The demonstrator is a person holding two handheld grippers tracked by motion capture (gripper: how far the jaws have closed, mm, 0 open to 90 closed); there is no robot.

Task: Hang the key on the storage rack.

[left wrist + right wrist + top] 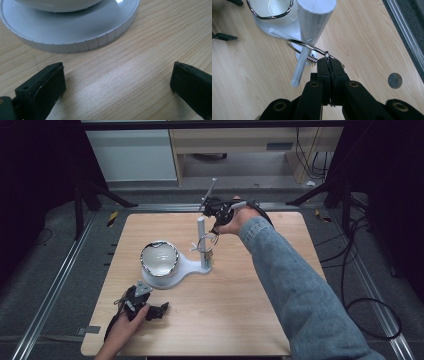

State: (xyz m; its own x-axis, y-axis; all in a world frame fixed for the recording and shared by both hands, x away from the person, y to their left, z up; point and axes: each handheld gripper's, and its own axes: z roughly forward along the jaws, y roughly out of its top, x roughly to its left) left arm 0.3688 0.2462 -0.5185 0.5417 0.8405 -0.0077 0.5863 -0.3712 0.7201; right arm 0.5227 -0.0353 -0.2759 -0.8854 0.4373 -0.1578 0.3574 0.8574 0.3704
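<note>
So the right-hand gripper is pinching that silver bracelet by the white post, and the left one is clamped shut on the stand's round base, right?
Not quite. The left gripper is open: the left gripper view shows its jaws wide apart over bare wood, short of the stand's round base. The right gripper does pinch the silver bracelet by the white post.

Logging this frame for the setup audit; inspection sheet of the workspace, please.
Surface: light wooden table, bare grain.
Job's things: white jewellery stand with a bowl-shaped dish on its base; silver bangle looped around the post.
Clutter: nothing seen.
Grippers: right hand-held gripper shut on the bangle beside the post; left hand-held gripper open, low over the table near the stand's base.
Cables: black cables on the floor at right.
Surroundings: metal rails, dark floor, pale cabinets behind.
</note>
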